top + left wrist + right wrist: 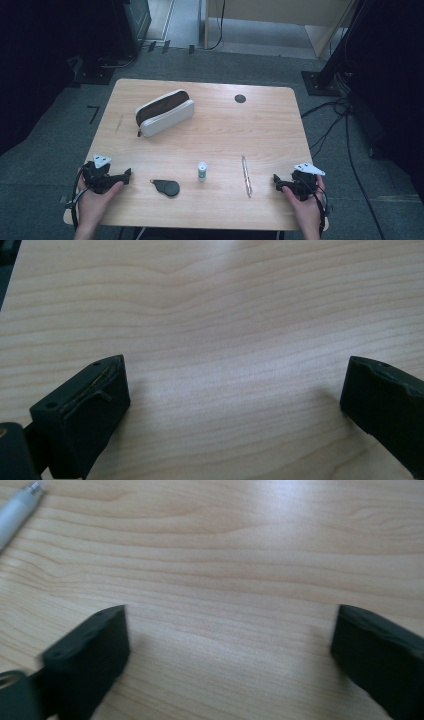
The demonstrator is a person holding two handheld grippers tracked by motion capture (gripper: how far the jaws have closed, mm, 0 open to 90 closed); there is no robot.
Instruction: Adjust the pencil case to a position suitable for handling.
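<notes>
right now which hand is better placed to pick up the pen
Right, most likely. The pen lies just beside the right gripper, whose jaws stand open, and its tip shows in the right gripper view. The left gripper is farther off, with the black round thing and the small bottle between.

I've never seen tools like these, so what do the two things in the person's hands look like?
Each hand-held gripper, left and right, is a black device with two blocky black jaws. A pale grey three-cornered plate sits on top of each, and a dark cable trails from it. No sleeves show on the forearms.
</notes>
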